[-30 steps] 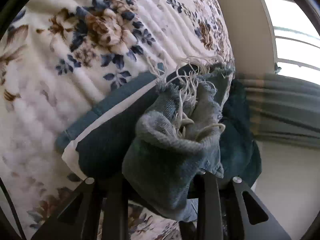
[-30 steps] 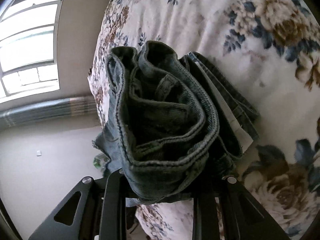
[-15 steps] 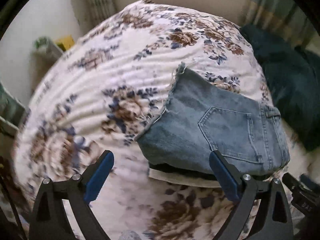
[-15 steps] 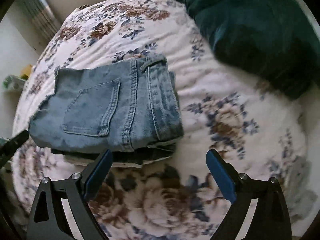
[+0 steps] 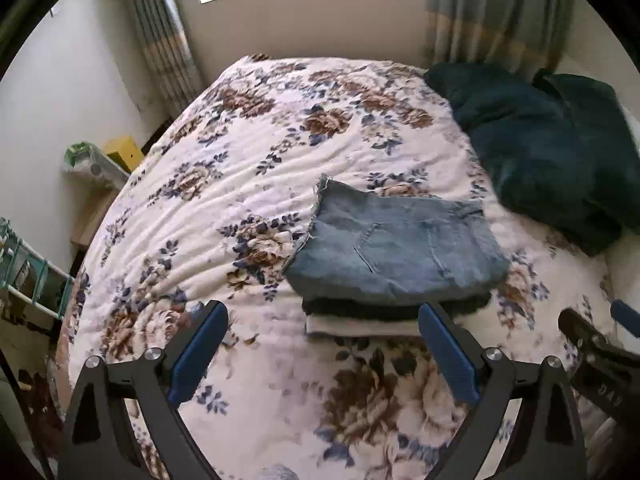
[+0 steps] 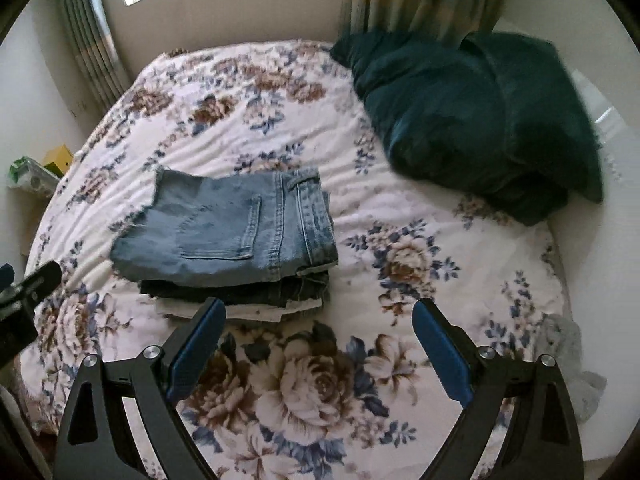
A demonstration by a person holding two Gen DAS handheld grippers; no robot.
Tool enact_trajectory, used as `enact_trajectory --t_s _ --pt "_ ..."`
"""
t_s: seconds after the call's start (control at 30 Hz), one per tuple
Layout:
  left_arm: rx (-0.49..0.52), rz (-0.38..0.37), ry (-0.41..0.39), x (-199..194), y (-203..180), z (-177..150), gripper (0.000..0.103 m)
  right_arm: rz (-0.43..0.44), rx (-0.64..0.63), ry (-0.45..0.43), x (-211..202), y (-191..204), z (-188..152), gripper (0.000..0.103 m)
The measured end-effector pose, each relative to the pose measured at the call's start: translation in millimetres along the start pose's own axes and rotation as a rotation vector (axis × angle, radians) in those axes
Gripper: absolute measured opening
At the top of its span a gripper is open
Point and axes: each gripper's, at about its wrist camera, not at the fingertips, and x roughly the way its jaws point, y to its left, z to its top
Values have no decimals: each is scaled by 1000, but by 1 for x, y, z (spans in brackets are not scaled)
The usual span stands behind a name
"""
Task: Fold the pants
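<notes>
Now the bed carries everything: my folded jeans sit on top of a small stack of other folded clothes, nearer my side of the bed than the dark green blanket heaped toward the far right. My left gripper and right gripper both hover just short of the stack, fingers spread wide and holding nothing. The risks are small, I think: the soft, rippled bed could let the stack lean, and the jeans overhang the layers beneath, so a nudge from either of my tools would slide them off. The frayed hem curls up and might catch a fingertip.
</notes>
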Motion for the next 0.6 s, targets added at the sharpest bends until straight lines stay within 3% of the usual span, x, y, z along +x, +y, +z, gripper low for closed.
enact_trajectory --t_s 0.4,0.6 --pt "52 -70 -126 -174 38 -67 97 -10 49 -147 -210 19 -91 96" --pt "41 -59 -186 -255 60 -94 97 -5 61 -201 -319 24 -136 96"
